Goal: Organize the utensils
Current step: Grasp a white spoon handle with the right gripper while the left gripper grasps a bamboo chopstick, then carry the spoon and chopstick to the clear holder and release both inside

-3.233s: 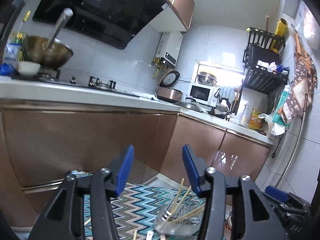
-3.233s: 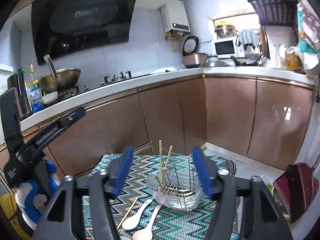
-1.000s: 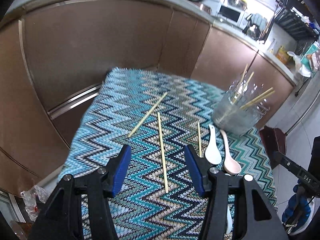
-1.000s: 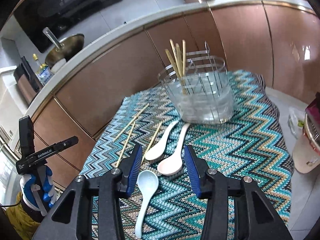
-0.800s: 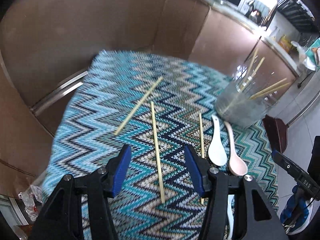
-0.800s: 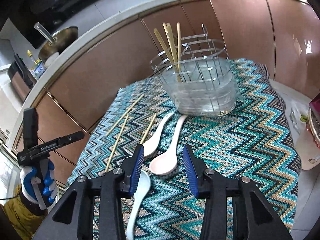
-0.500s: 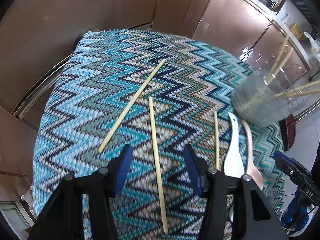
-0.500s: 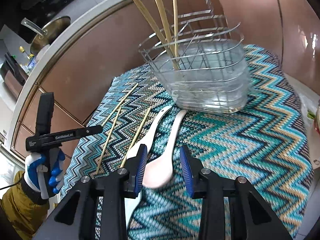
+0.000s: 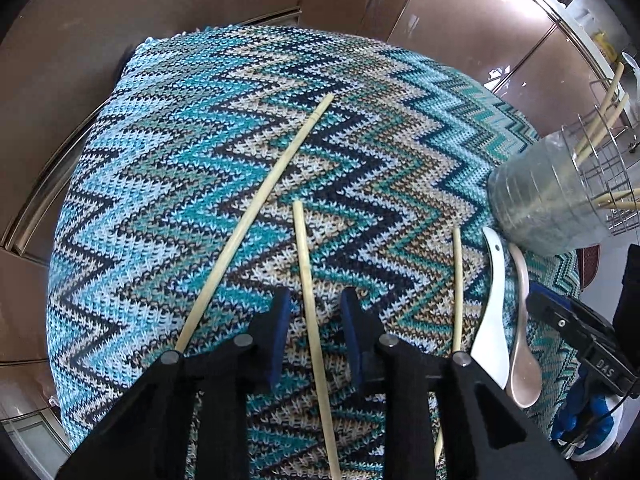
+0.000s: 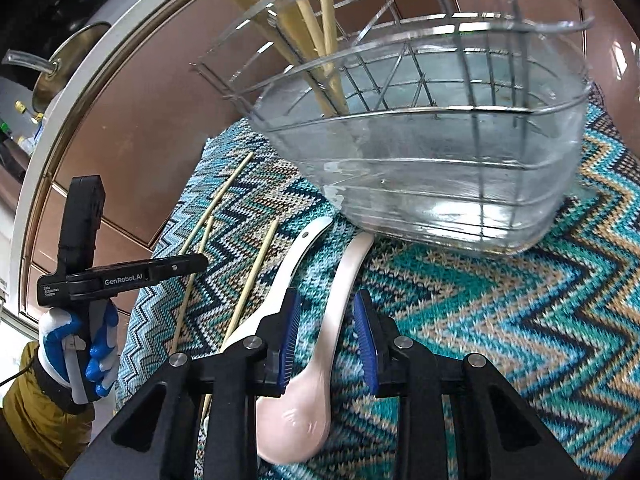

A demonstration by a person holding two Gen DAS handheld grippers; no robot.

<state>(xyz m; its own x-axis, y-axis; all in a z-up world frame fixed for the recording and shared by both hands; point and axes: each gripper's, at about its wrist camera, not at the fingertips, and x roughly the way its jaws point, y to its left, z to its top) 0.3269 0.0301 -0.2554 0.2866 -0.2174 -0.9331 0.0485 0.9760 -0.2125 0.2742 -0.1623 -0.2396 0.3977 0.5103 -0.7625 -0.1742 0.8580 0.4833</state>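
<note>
1. The left gripper (image 9: 314, 306) hung spread over the zigzag cloth (image 9: 160, 184), its blue pads either side of the middle chopstick (image 9: 310, 288), not touching it.
2. That chopstick lay lengthwise between the pads, its far tip pointing away.
3. The right gripper (image 10: 326, 314) straddled, unclosed, the pink spoon (image 10: 320, 360), handle aimed at the utensil holder (image 10: 460, 184).

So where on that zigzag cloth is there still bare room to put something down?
The far-left cloth, beyond the long chopstick, is bare, and so is the stretch right of the pink spoon, in front of the rack. The chopsticks and spoons crowd the middle.
</note>
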